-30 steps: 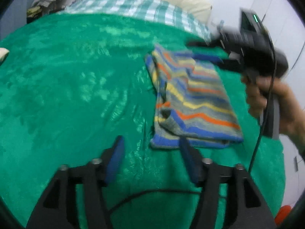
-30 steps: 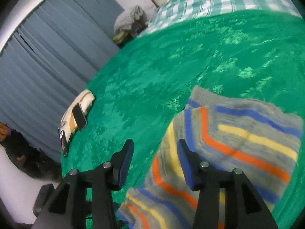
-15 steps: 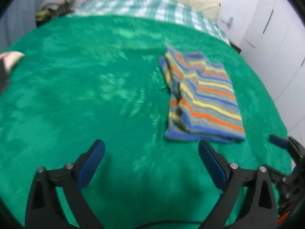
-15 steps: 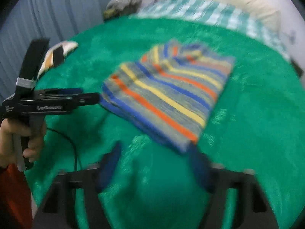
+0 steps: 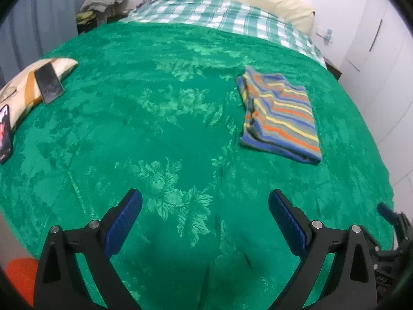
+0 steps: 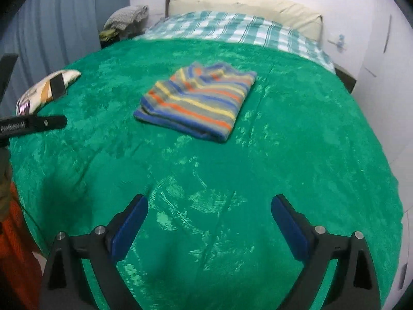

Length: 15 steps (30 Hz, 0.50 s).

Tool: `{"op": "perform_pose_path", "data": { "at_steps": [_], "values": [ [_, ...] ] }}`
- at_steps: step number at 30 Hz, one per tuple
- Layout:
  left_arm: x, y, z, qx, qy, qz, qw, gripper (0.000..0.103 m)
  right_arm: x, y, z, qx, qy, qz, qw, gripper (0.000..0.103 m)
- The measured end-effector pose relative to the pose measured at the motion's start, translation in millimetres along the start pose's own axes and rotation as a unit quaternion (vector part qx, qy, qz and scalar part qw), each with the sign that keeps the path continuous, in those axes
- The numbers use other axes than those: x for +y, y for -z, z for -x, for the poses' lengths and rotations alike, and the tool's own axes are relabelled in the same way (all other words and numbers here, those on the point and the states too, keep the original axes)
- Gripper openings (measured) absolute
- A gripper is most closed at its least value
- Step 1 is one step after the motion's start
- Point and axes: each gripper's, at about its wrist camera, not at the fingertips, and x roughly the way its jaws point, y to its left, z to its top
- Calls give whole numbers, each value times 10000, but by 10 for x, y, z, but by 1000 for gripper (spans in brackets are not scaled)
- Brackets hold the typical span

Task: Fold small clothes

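A striped garment (image 5: 280, 115) in grey, blue, orange and yellow lies folded into a compact rectangle on the green blanket (image 5: 165, 118), right of centre in the left wrist view. It also shows in the right wrist view (image 6: 198, 100), ahead and left of centre. My left gripper (image 5: 205, 218) is open and empty, held above the blanket's near part, well short of the garment. My right gripper (image 6: 209, 222) is open and empty, also held back from the garment. Part of the left gripper's body (image 6: 31, 124) shows at the left edge of the right wrist view.
A cream pillow (image 5: 33, 85) with a dark phone (image 5: 49, 82) leaning on it lies at the blanket's left edge, another phone (image 5: 5, 134) beside it. A checked sheet (image 5: 222, 18) and headboard pillow are at the far end. White cupboards stand to the right.
Both grippers have opened wide and pulled back from the garment toward the bed's near edge. The garment stays folded where it was.
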Motion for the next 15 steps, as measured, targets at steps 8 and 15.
{"op": "perform_pose_path", "data": {
  "at_steps": [8, 15],
  "values": [
    [-105, -40, 93, -153, -221, -214, 9994, 99, -44, -23, 162, -113, 34, -232, 9997, 95],
    [-166, -102, -90, -83, -82, -421, 9990, 99, -98, -38, 56, -70, -60, -287, 9995, 95]
  ]
}}
